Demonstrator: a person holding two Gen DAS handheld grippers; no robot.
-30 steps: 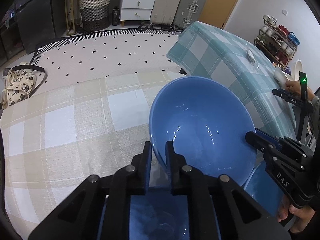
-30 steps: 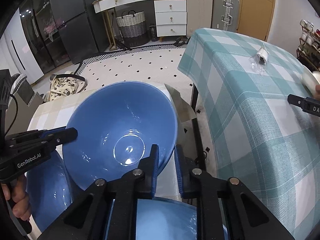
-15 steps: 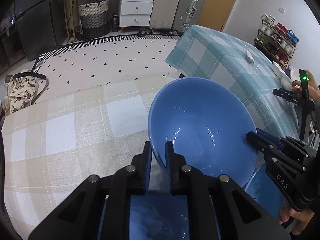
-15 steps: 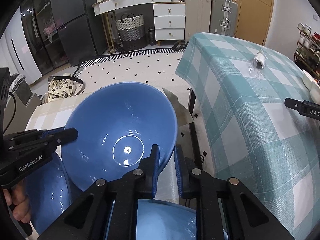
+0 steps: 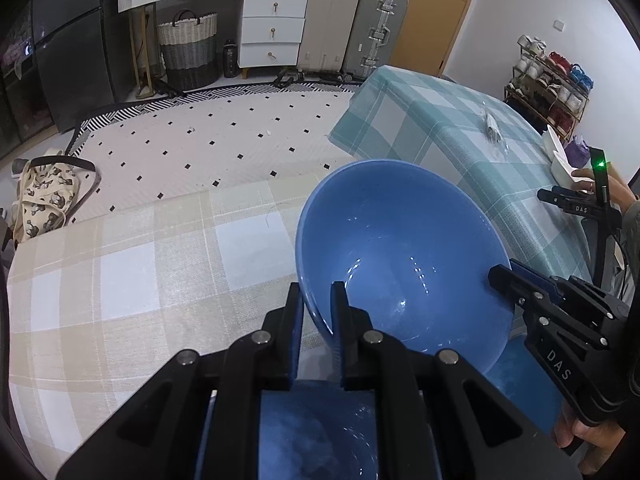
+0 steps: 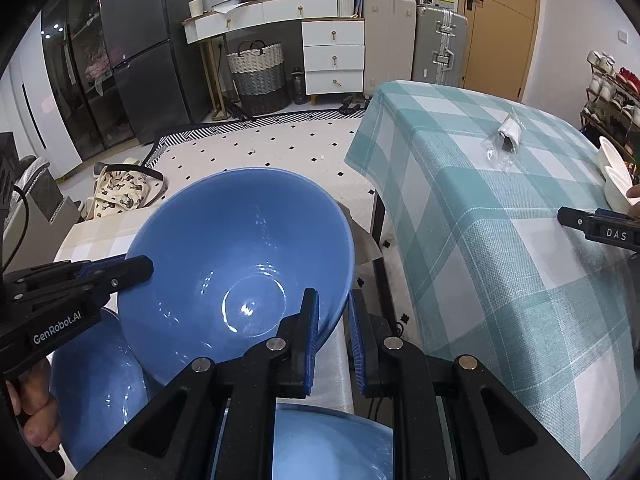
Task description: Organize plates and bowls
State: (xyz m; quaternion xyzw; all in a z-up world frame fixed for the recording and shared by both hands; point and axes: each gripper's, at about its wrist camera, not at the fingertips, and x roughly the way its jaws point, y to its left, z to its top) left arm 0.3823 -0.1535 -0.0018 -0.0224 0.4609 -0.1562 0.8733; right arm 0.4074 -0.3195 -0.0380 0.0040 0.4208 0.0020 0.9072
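I had the bowl (image 5: pixel 404 256) up off the beige table (image 5: pixel 120 280), carried between both grippers and tipped so its mouth faced the cameras. Starting at the left: the left gripper (image 5: pixel 316 320) was clenched on the bowl's near-left rim, one finger inside the wall and one outside. In the right wrist view that same gripper reached in from the left edge, its tip lying over the rim. The bowl hung above the table's right end, close to the edge that faces the gap before the teal table (image 6: pixel 500 280). Beneath it I could see more blue dishes (image 6: pixel 96 392) on the beige table's near right corner; whether they were bowls or plates I could not tell for sure. To the right, my right gripper (image 6: pixel 334 332) was clamped on the opposite rim, again one finger inside and one out. Further right, over the teal table, another person's gripper (image 6: pixel 604 232) and some white dishes (image 6: pixel 616 184) sat at the far right edge. I judged the step in hand to be the carry, with the bowl lifted and not yet set anywhere. The next move, as I read it, called for levelling the bowl, centring it over the blue dishes below, lowering both hands together, and releasing only once it sat nested.
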